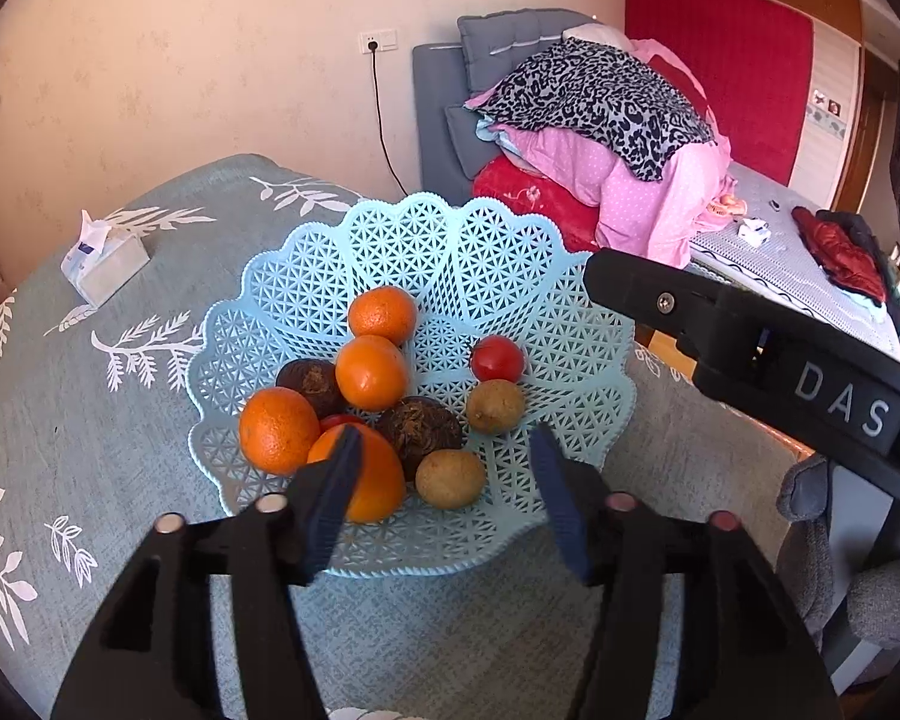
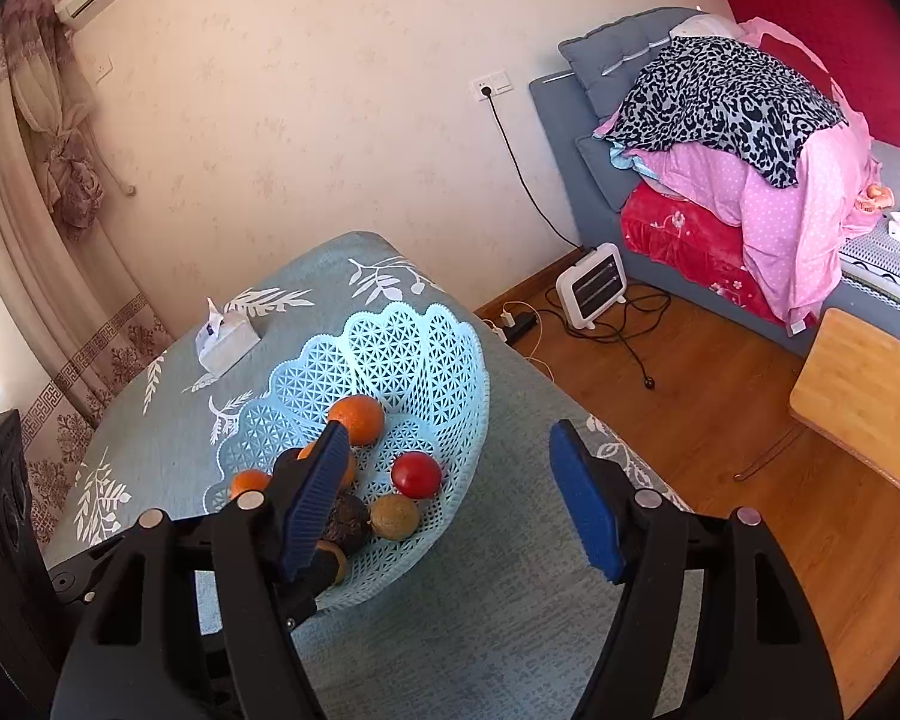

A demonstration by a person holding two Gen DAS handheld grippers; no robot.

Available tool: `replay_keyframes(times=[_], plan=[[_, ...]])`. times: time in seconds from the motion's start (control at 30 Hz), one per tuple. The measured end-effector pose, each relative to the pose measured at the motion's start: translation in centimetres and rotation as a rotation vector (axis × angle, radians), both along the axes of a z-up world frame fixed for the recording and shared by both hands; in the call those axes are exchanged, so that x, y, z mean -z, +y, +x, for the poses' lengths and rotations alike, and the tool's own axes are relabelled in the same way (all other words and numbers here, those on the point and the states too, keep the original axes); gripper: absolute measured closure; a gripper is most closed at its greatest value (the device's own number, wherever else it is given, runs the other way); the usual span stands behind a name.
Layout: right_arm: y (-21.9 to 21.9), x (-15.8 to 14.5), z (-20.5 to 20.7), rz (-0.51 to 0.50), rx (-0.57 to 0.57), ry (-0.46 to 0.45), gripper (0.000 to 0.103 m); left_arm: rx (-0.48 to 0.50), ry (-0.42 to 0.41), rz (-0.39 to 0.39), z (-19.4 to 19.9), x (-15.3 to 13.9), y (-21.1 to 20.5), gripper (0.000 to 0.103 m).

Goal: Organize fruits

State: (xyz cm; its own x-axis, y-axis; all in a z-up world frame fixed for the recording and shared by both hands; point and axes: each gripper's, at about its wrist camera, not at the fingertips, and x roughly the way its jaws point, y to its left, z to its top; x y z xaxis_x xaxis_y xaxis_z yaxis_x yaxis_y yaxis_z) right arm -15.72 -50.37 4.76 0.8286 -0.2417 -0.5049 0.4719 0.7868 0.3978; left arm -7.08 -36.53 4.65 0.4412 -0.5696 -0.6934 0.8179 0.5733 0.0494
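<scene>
1. The fruits are seen gathered in the blue lattice basket (image 1: 426, 252) on the worktop: 4 oranges, 2 tomatoes, 2 brown fruits (image 1: 450, 478), 2 dark ones.
2. The left gripper (image 1: 444, 486) is held over the basket's near rim, jaws apart and empty (a release is judged likely).
3. The right gripper (image 2: 450, 495), just beside the basket, is likewise spread and empty.
4. Retreat from the basket is judged next.

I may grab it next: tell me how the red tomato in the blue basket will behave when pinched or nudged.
The red tomato looks round and glossy, so it would probably roll down the sloped blue basket if nudged. Its smooth skin may slip between the pads, and a hard squeeze could bruise it.
</scene>
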Motion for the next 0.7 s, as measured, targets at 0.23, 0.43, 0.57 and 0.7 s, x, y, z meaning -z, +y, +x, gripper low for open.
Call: replay_keyframes(times=[0.23,0.43,0.57,0.7], plan=[[0.2,-0.1,0.0,-0.007,0.004,-0.001,0.028,-0.036,-0.046,-0.015,0.0,-0.7,1.0,0.023],[0.5,-0.1,0.0,-0.006,-0.012,0.001,0.011,-0.114,-0.124,-0.021,0.4,-1.5,2.7,0.011],[1.6,0.0,0.3,-0.027,-0.035,0.020,0.008,-0.185,-0.165,-0.023,1.0,-1.8,4.3,0.011],[3.5,-0.1,0.7,-0.091,-0.066,0.046,0.007,-0.265,-0.216,-0.010,1.5,-2.1,5.9,0.005]])
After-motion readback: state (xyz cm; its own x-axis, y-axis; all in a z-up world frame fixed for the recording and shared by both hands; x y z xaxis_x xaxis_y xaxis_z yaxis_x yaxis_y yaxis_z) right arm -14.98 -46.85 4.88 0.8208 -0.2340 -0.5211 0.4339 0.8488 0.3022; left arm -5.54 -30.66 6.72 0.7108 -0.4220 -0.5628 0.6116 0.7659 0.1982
